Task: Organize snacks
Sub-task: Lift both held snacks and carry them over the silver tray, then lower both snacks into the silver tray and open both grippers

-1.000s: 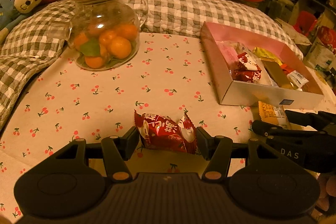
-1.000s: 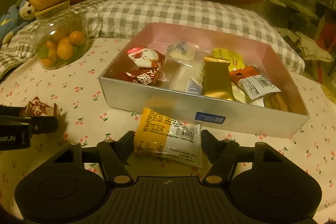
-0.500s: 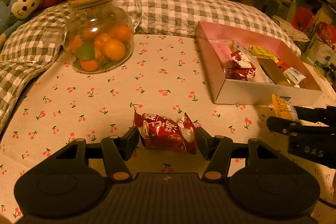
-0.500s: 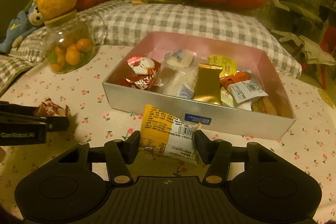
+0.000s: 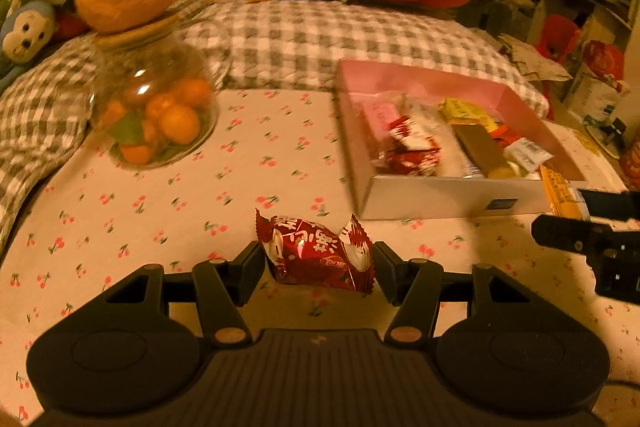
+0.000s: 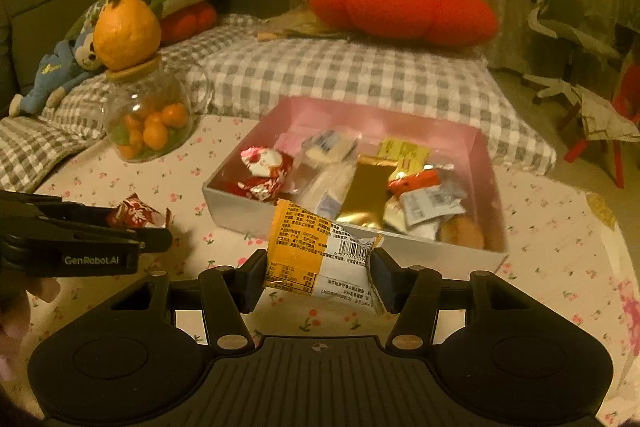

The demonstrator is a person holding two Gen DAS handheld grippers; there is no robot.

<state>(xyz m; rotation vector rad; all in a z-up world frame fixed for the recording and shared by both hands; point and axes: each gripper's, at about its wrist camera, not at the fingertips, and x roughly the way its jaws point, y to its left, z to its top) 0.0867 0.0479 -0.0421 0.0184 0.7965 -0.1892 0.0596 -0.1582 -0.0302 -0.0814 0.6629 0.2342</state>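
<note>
My left gripper [image 5: 318, 261] is shut on a red candy packet [image 5: 316, 253] and holds it above the cherry-print cloth, left of the box. My right gripper [image 6: 318, 273] is shut on an orange-and-white snack packet [image 6: 316, 255] and holds it in the air just before the near wall of the pink-lined box [image 6: 380, 115]. The box [image 5: 440, 193] holds several wrapped snacks. In the right wrist view the left gripper [image 6: 152, 233] shows at the left with the red packet [image 6: 136, 215]. In the left wrist view the right gripper [image 5: 560, 223] shows at the right edge with the orange packet [image 5: 558, 193].
A glass jar of small oranges [image 6: 148, 123] with a big orange [image 6: 126, 33] on its lid stands at the back left. A checked cushion [image 6: 340, 75], a red pillow [image 6: 404, 9] and a monkey toy [image 6: 60, 67] lie behind. A white chair [image 6: 560, 27] stands far right.
Both grippers have risen with their packets held. The right gripper has lifted the orange packet off the cloth and up to the box's near wall.
</note>
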